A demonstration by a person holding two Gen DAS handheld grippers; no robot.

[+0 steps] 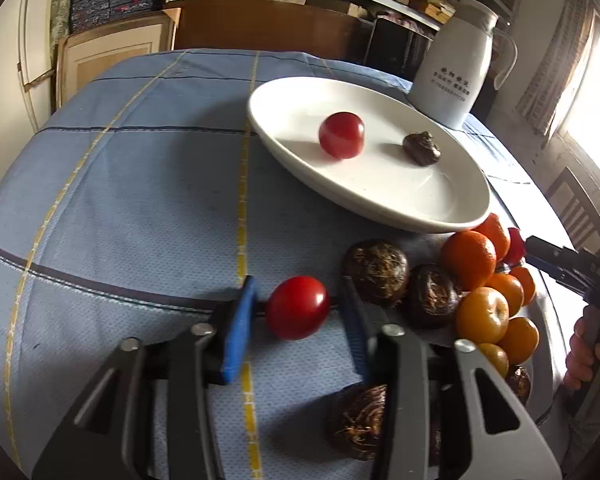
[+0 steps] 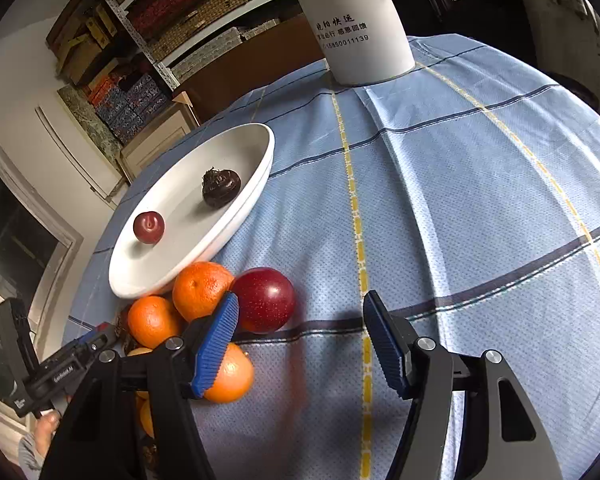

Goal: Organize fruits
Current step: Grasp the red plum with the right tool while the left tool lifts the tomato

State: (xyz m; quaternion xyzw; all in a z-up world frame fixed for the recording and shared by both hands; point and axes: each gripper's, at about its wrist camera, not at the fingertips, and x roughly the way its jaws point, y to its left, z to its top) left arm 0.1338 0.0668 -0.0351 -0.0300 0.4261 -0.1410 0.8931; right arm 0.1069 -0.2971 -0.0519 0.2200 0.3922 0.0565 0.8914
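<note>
A small red fruit [image 1: 298, 308] lies on the blue checked cloth between the blue pads of my left gripper [image 1: 298, 284]. A thin gap shows on each side of it, so the gripper is open. To its right sits a pile of oranges [image 1: 468, 260] and dark brown bulbs [image 1: 376, 272]. The white oval plate [image 1: 440, 208] behind holds one red fruit [image 1: 342, 135] and one dark bulb [image 1: 422, 149]. My right gripper [image 2: 302, 300] is open over the cloth. Its left finger rests against an orange [image 2: 230, 374], and a larger red fruit [image 2: 266, 298] lies just past that fingertip.
A tall white jug [image 1: 456, 76] stands at the back of the table beyond the plate [image 2: 236, 208]. A hand [image 1: 588, 344] shows at the right edge of the left wrist view. Shelves of boxes fill the background. Bare cloth [image 2: 480, 220] stretches to the right.
</note>
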